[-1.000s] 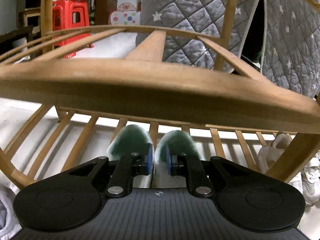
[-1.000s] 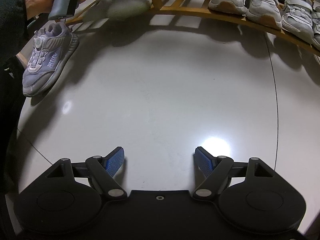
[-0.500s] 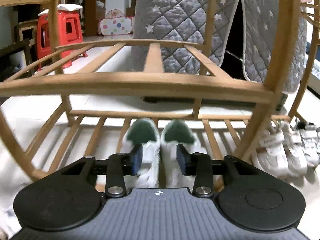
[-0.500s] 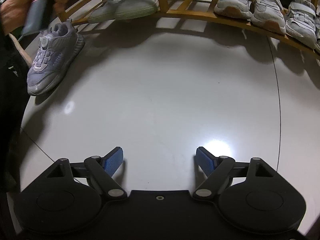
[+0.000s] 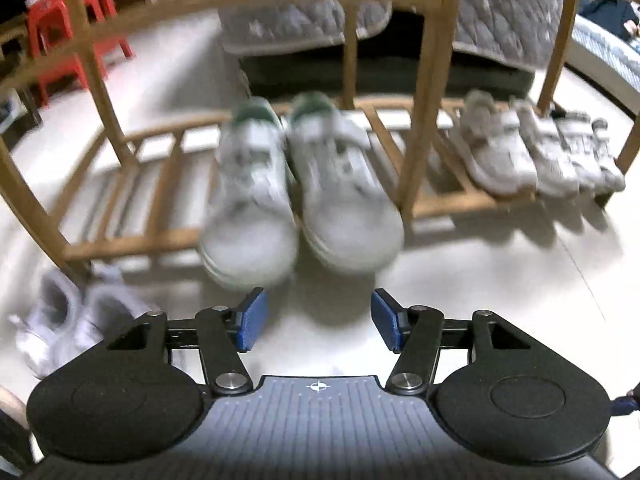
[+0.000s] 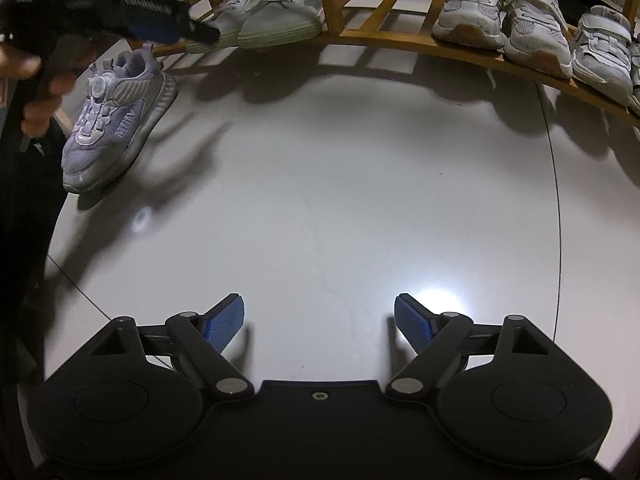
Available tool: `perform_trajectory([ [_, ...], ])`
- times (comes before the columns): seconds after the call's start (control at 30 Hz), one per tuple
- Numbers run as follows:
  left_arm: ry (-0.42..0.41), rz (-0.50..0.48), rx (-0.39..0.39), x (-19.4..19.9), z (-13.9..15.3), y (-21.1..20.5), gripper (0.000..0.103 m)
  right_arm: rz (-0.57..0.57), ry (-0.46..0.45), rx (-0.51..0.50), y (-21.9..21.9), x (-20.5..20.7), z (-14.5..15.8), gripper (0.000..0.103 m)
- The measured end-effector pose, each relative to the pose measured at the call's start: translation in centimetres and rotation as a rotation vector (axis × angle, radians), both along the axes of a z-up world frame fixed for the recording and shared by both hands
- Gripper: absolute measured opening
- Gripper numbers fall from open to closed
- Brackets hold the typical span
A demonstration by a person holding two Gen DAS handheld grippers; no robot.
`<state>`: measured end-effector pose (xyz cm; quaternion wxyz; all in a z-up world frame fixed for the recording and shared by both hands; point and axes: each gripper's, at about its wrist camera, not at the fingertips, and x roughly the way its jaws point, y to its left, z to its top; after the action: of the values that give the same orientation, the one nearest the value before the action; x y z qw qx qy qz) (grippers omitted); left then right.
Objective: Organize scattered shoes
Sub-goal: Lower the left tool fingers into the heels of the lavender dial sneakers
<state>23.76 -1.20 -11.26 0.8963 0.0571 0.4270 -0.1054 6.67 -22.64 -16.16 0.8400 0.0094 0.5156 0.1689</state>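
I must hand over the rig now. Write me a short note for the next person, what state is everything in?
Left gripper: jaws opening, nothing between them.
Right gripper: open, empty, over bare floor.
Done: green-lined white sneaker pair sits on the wooden shoe rack bottom shelf; more white sneakers are lined up further right.
Left: lavender dial-lace sneaker lies on the floor by the rack, with a blurred pale shoe near the rack's left end.
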Motion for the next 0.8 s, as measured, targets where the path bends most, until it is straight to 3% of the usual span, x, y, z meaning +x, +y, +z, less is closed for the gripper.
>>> perform_trajectory([
  [0.43, 0.085, 0.061, -0.055, 4.1, -1.1, 0.3, 0.054, -0.002, -0.001, 0.011, 0.0, 0.3, 0.1, 0.086],
  [0.8, 0.100, 0.105, -0.046, 6.2, -1.6, -0.6, 0.042, -0.005, 0.001, 0.012, -0.1, 0.3, -0.1, 0.090],
])
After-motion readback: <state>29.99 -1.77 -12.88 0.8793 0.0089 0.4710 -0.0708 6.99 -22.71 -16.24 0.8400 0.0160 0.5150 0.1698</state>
